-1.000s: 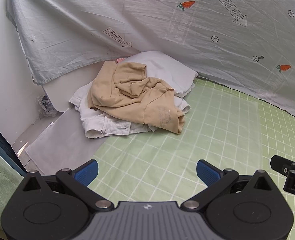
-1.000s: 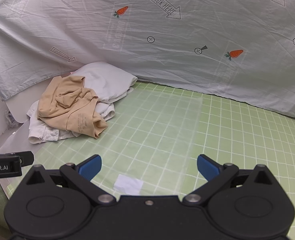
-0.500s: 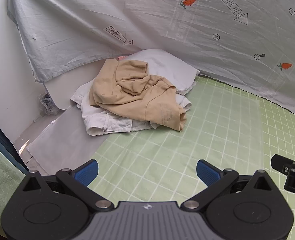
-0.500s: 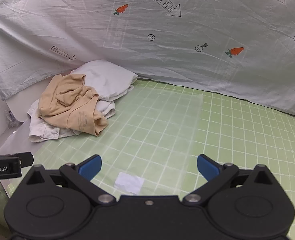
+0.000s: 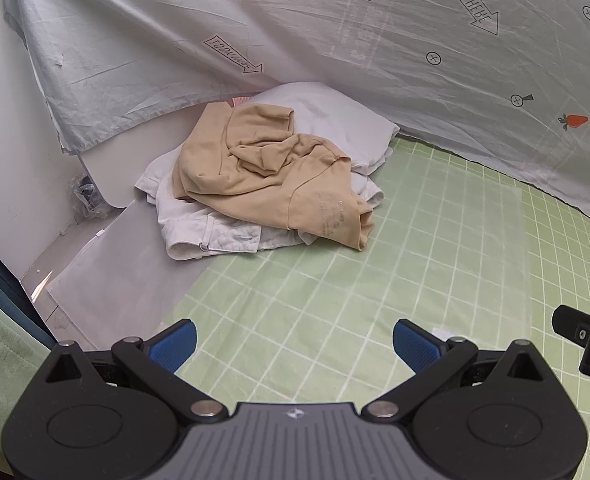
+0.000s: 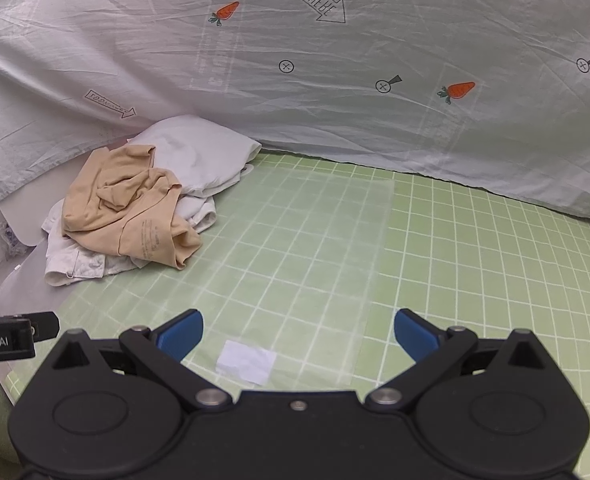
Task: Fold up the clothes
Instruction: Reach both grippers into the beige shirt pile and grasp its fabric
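Two grippers, your left gripper (image 5: pixel 293 345) and right gripper (image 6: pixel 298 333), hover spread wide over the green mat (image 6: pixel 475 264), holding nothing. The clothes sit crumpled at the mat's far left corner: a tan shirt (image 5: pixel 271 168) heaped on white garments (image 5: pixel 215 232). Grab too deep and you'll likely lift both layers together; the loose sheet (image 6: pixel 335 100) hanging close behind could snag too.

A tan shirt (image 5: pixel 271 176) lies crumpled on top of a pile of white clothes (image 5: pixel 215 232), faint print showing on its near side. The pile sits at about ten o'clock on the green grid mat (image 5: pixel 415 280), its back part puffed like a pillow.
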A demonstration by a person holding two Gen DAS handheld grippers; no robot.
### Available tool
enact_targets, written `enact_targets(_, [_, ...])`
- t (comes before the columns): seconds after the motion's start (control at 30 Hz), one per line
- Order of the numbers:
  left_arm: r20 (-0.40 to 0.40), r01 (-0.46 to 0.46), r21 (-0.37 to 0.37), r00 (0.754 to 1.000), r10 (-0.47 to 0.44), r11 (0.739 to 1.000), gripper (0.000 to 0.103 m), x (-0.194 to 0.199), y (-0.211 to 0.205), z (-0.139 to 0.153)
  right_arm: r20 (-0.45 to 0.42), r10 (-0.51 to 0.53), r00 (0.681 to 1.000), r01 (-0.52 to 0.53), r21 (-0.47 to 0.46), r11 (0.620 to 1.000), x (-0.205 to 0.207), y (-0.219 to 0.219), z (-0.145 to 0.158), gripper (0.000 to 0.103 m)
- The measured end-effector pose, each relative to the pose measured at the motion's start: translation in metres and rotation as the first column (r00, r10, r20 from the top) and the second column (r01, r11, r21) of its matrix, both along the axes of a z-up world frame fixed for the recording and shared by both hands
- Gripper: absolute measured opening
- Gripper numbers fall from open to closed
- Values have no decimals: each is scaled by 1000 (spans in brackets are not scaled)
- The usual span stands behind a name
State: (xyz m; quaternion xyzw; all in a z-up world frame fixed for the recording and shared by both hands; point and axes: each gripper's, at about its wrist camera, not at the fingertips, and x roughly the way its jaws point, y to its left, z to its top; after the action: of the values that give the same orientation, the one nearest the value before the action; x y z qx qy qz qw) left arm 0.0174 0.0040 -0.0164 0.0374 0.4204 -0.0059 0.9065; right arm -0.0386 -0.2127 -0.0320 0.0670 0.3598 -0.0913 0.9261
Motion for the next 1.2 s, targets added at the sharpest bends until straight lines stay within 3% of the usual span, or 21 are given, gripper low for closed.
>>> enact_targets(0.37, [-60,-96,-5,994,95,995,103,56,23,-15,10,99,995,-98,-87,991,62,6,2,103])
enact_targets(0.7, [-97,-213,13,972,213,977,103,182,71,-27,22,262,965,-256,-142,956,212,40,-4,99])
enact_targets(0.87, [-129,-292,-3,948,289,956,103,248,101,-42,-12,345,939,-344,-116,932,298,75,-32,94])
enact_targets(1.07, [-133,-362,-23,925,356,932,101,311,126,-62,27,420,907,-420,2,907,382,120,-60,80])
enact_targets(1.2, [-146,-356,-60,927,344,933,91,333,132,-73,39,470,882,-472,106,875,412,142,-75,64])
